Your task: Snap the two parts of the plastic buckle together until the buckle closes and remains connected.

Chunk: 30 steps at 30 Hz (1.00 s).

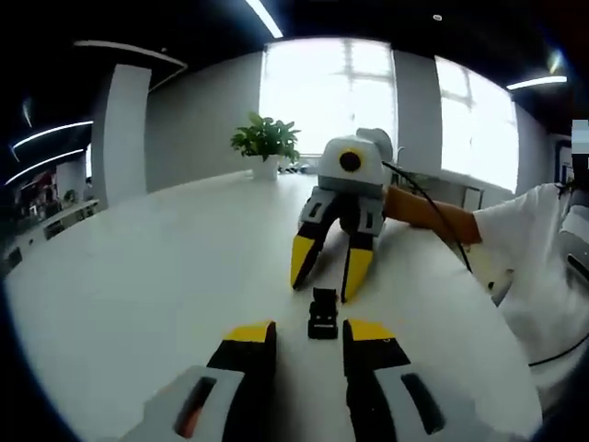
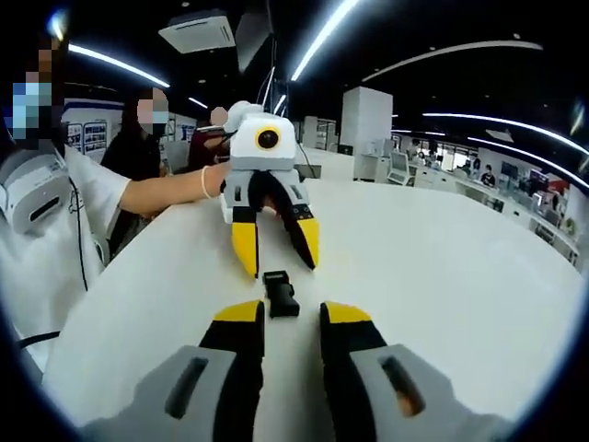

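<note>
Though small and blurred, buckle [image 1: 323,314] seemingly lies joined between both grippers.

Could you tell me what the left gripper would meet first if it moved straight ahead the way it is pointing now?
Most likely the black buckle on the white table, just ahead of the left gripper; the right gripper is beyond it.

A small black buckle [image 1: 323,313] lies on the white desk [image 1: 156,267], between the yellow-tipped jaws of the left hand-held gripper [image 1: 309,333] at the bottom and the right hand-held gripper [image 1: 329,269] facing it from beyond. Both sets of jaws stand apart, touching nothing. A person's forearm [image 1: 433,214] holds the far one. A potted plant [image 1: 265,145] stands at the desk's far edge before bright windows [image 1: 327,92].
</note>
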{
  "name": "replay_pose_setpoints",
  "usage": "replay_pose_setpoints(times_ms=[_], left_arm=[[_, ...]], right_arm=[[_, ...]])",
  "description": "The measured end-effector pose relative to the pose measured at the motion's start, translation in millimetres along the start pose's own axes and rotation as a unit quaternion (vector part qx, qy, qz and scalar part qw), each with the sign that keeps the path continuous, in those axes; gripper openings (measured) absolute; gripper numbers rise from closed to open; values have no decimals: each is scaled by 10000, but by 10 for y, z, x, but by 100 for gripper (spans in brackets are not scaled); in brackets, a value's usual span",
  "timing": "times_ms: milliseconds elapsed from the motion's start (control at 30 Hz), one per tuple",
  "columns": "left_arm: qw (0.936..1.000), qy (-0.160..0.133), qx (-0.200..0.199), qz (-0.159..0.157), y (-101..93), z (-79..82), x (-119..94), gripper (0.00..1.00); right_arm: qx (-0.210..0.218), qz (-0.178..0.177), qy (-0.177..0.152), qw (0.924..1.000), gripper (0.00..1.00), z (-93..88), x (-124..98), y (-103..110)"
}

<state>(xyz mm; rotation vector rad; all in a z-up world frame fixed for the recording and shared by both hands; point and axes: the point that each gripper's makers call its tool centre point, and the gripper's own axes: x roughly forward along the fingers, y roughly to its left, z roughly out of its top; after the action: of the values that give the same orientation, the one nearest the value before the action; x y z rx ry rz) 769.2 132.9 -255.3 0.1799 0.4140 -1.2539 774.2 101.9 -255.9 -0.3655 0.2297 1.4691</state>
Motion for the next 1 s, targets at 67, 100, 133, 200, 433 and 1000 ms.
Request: replay_pose_setpoints(times_ms=[67, 100, 133, 200, 433, 1000], left_arm=[[10000, 21, -59, 20, 6, -10, 1, 26], [10000, 32, -74, 19, 7, -16, 0, 25], [10000, 46, -84, 11, 2, -24, 2, 23], [9999, 57, -91, -28, -21, -31, 4, 23], [9999, 71, -59, -47, -41, -38, 12, 18], [9999, 55, -99, -23, -35, -43, 33, 9]], right_arm=[[27, 3, 3, 10000, 23, 1, 1, -9], [68, 22, -3, 10000, 22, -1, -2, -7], [96, 30, -4, 9999, 21, -2, -5, -2], [127, 35, -10, 9999, 21, -3, -9, 10], [250, 35, -45, 9997, 15, -1, -8, 32], [468, -15, -18, 9989, 11, 1, -23, 38]])
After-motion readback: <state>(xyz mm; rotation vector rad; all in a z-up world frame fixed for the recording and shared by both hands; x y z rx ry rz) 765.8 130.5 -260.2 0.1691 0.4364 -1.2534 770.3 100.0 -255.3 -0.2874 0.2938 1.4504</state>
